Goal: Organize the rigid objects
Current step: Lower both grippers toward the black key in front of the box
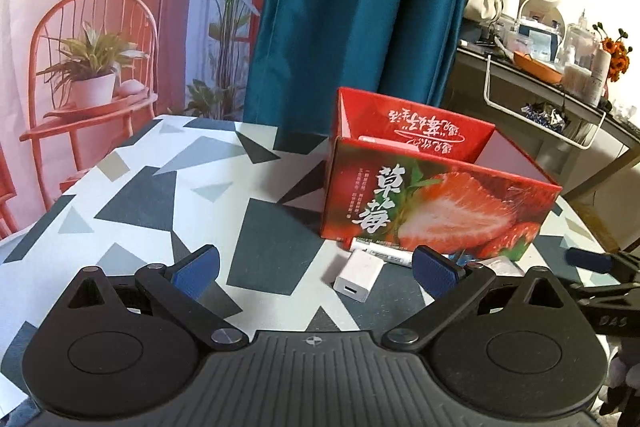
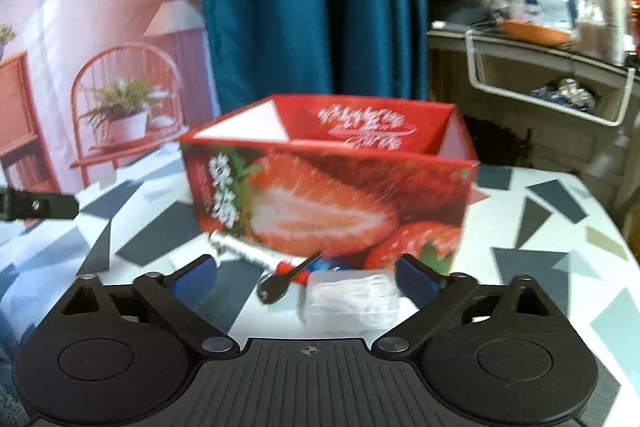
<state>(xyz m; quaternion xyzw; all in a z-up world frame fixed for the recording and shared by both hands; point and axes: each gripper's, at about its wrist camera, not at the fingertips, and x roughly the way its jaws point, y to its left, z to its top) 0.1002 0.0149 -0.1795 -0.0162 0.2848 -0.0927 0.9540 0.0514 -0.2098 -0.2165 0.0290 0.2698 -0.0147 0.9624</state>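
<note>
Strawberry box (image 1: 436, 205) stands open-topped on the patterned worktop (image 1: 140, 187), with small things lying just in front of it: a white charger (image 1: 357, 277), a marker pen (image 1: 380, 251), a black key (image 2: 280, 283) and a clear plastic packet (image 2: 352, 297). Left gripper (image 1: 316, 269) hangs over the charger, jaws wide apart and holding nothing. Right gripper (image 2: 306, 277) has its jaws apart too, with the key and packet lying between them, untouched.
</note>
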